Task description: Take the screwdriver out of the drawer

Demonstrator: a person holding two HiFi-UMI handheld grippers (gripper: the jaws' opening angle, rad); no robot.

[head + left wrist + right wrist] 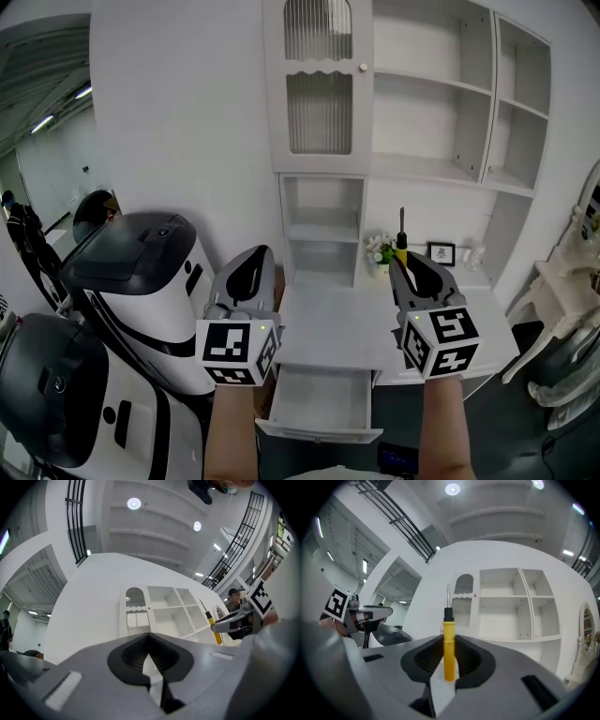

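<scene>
Right tool [403, 264] clamps the yellow screwdriver [448, 644] upright; left tool [150, 637] is closed and empty

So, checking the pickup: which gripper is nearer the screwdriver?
Right. The right gripper is shut on the screwdriver, blade up; the left gripper is apart, off to its left, shut and empty.

I see a white surface [328, 323] with a shelf unit [323, 225] standing at its back, a small potted plant [380, 250] and a black picture frame [441, 253] near each other along the rear, and a drawer [323, 403] pulled open below its front edge.
</scene>
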